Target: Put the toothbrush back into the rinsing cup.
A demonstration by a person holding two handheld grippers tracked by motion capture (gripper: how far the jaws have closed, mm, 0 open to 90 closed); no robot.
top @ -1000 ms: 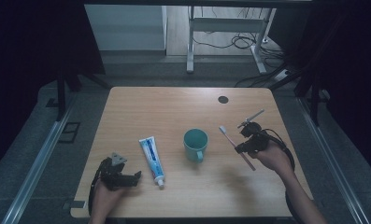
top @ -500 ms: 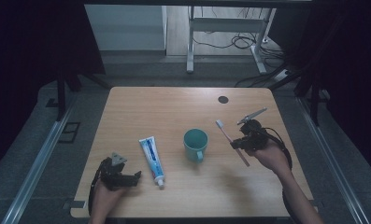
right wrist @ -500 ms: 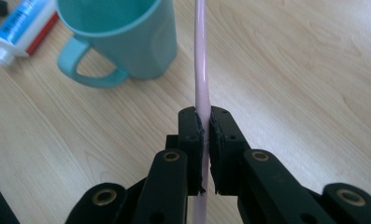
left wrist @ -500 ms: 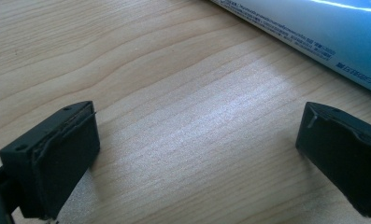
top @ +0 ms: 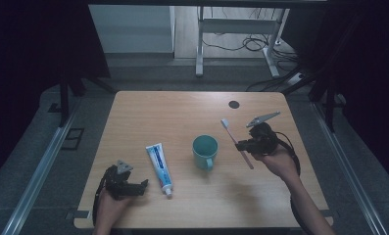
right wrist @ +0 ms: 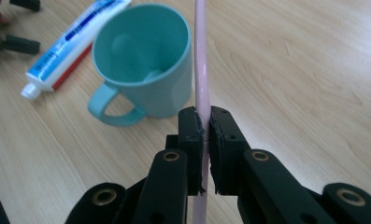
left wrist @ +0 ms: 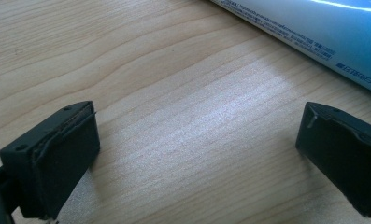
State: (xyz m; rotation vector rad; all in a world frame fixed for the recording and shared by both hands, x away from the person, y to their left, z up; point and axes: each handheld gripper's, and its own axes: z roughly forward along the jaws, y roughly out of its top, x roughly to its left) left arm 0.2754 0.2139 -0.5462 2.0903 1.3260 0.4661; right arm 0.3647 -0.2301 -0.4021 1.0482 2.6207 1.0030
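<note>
From above, I see my right gripper [top: 243, 145] clamping a pink toothbrush [top: 235, 142] just right of the teal mug [top: 205, 151]; my left gripper [top: 133, 185] rests left of it, beside the toothpaste [top: 159, 162]. Left gripper view: jaws wide, toothpaste [left wrist: 309, 32] beyond them. Right gripper view: jaws pinching the toothbrush [right wrist: 202, 70] before the mug [right wrist: 146, 65].

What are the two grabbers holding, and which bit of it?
The right gripper pinches the pink toothbrush around the middle of its handle, bristles away from the hand. The left gripper is open above bare table, holding nothing.
</note>
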